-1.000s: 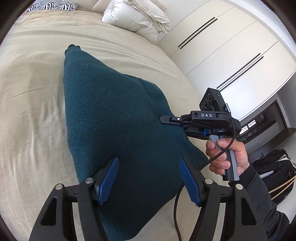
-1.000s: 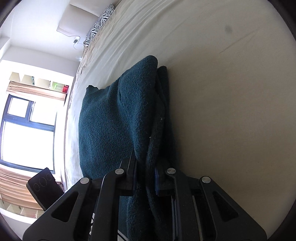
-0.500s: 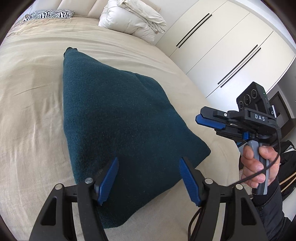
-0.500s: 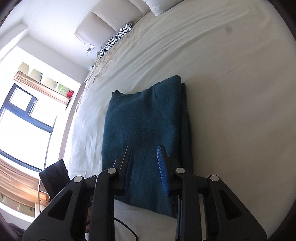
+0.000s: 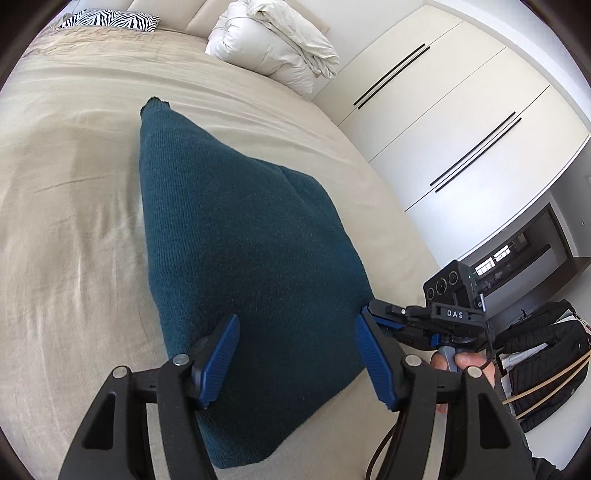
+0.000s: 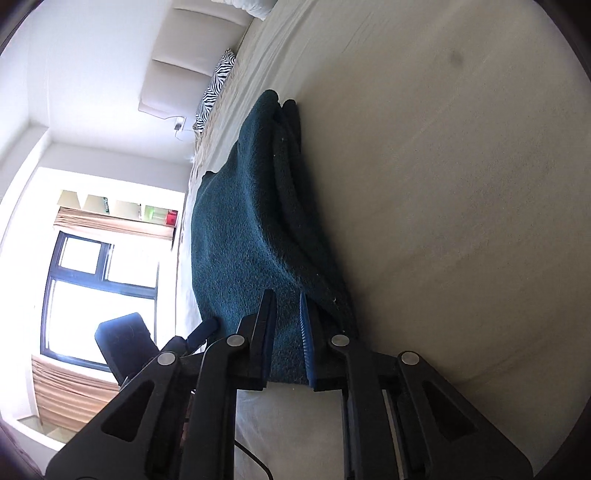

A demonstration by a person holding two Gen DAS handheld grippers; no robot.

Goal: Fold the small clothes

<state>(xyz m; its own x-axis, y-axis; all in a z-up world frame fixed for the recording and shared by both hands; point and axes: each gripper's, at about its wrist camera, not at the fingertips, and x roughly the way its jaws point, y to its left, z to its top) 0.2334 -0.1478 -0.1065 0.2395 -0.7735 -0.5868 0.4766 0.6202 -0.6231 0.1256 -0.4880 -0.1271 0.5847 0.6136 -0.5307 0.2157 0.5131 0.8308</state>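
A dark teal knit garment [image 5: 240, 221] lies folded on the beige bed [image 5: 74, 184], narrowing toward the far end. My left gripper [image 5: 295, 317] hovers over its near edge, jaws wide apart and closing slightly, with the cloth below them and not pinched. At the garment's near right corner, a hand holds my right gripper [image 5: 373, 314], partly hidden behind my left finger. In the right wrist view the right gripper [image 6: 286, 297] has its jaws closing, and the stacked edge of the garment [image 6: 236, 229] fills the narrow gap between the blue pads.
A bundled white duvet [image 5: 273, 40] and a zebra pillow [image 5: 110, 20] sit at the bed's head. White wardrobe doors [image 5: 443, 110] line the right side, with a black bag [image 5: 546, 362] on the floor below. A bright window [image 6: 92, 288] lies beyond the bed.
The right gripper let go of the garment's side edge, swung out to the right with jaws apart, then came back to the near right corner and closed on the cloth. The left gripper stayed put.
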